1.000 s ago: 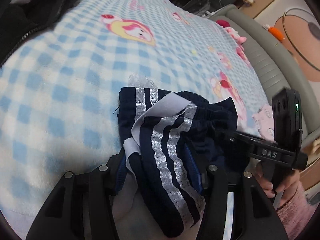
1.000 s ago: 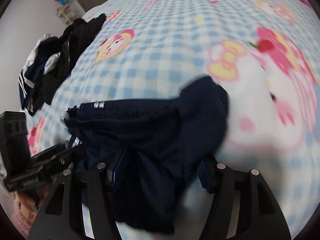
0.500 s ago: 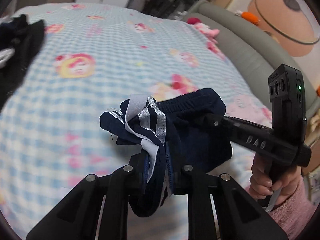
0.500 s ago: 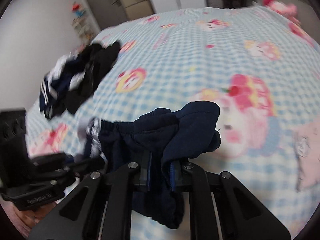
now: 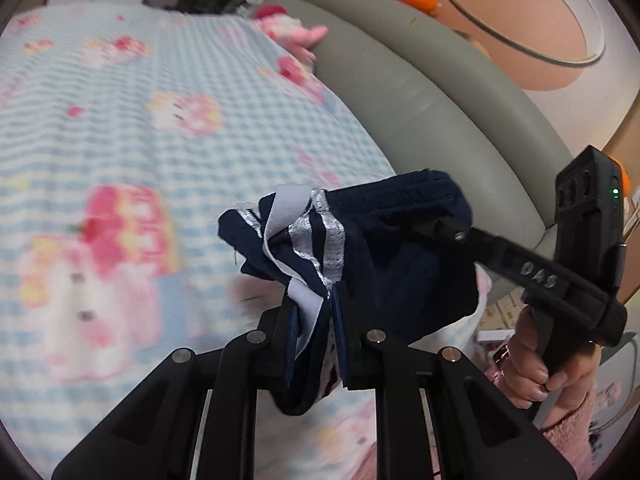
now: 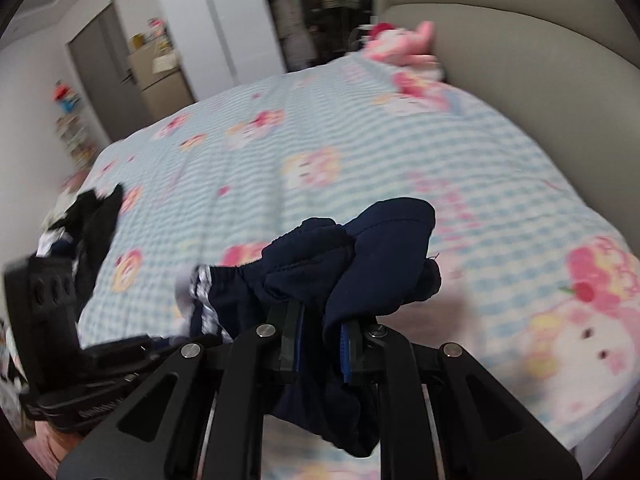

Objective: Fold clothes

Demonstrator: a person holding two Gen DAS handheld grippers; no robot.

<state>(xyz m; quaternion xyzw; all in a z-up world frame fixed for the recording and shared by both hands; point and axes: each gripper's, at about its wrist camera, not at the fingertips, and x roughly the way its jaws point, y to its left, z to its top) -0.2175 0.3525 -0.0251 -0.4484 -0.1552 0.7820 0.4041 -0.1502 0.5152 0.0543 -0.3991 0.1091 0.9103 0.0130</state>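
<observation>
A navy garment with silver and white stripes hangs bunched in the air above the bed. My left gripper is shut on its striped end. My right gripper is shut on the plain navy end. In the left wrist view the right gripper comes in from the right, held by a hand, its tips buried in the cloth. In the right wrist view the left gripper sits at lower left, its tips hidden by the cloth.
The bed has a blue checked blanket with pink cartoon prints. A grey padded headboard runs along the right. A pile of dark clothes lies at the bed's far left. A pink plush toy lies by the headboard.
Both grippers closed on the garment and lifted it off the blanket, swinging it toward the headboard side. The cloth now hangs clear of the bed.
</observation>
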